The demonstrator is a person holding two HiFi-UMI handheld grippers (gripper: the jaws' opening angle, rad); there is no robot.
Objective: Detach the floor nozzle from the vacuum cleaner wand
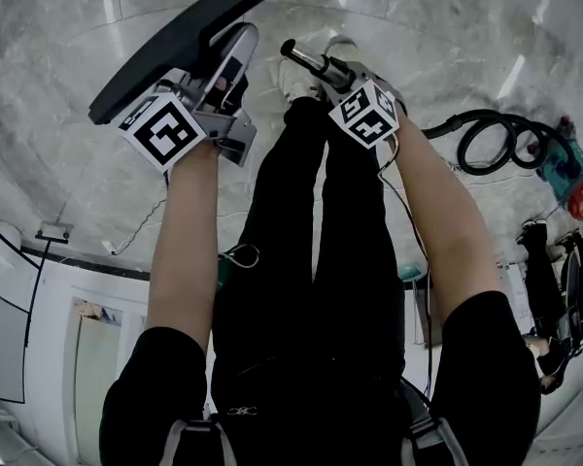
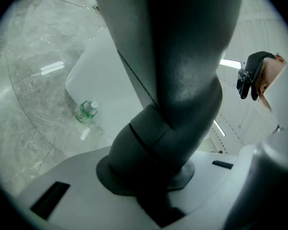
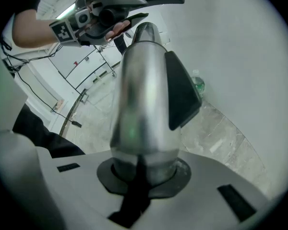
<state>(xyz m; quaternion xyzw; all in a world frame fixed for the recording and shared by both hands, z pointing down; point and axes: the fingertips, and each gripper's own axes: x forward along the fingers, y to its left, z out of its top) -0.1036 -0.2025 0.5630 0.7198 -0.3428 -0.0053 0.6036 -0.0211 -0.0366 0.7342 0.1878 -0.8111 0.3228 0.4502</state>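
Nozzle looks off. Your left gripper (image 1: 228,61) is clamped on the grey neck of the floor nozzle (image 1: 189,32), holding it up off the floor (image 1: 466,27). Your right gripper (image 1: 335,74) is clamped on the wand (image 1: 306,59), whose free end points away from you, just beside the nozzle with a clear gap between them. I'd call the separation done. What's left, as I judge it, is setting both parts down.
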